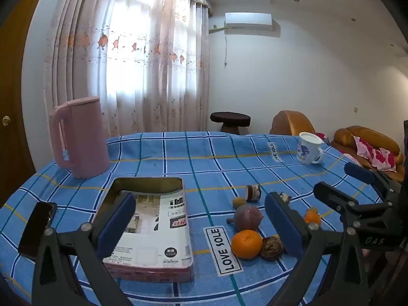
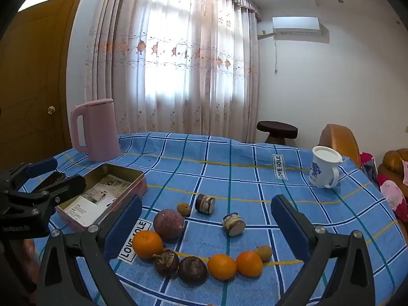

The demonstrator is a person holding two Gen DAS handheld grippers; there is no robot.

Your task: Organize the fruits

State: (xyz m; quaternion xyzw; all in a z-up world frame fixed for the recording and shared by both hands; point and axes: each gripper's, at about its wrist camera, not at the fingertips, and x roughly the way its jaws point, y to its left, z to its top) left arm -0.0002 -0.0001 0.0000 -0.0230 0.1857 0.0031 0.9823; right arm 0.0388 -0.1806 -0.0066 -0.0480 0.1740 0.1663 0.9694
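Fruits lie on the blue checked tablecloth [image 2: 229,168]: three oranges [image 2: 147,244] [image 2: 221,266] [image 2: 249,263], a purple round fruit [image 2: 168,223], two dark mangosteens [image 2: 166,262] [image 2: 192,269], and two small brown fruits [image 2: 183,208] [image 2: 264,252]. An open pink tin box [image 1: 150,229] [image 2: 102,196] with printed paper inside lies to their left. My left gripper [image 1: 201,224] is open and empty above the box and fruits. My right gripper [image 2: 206,227] is open and empty above the fruit row.
Two small striped cylinders [image 2: 205,203] [image 2: 233,224] lie behind the fruits. A pink kettle [image 1: 79,137] stands at the back left, a white mug [image 2: 323,169] at the back right. A black phone [image 1: 37,229] lies left of the box. Sofas stand beyond the table.
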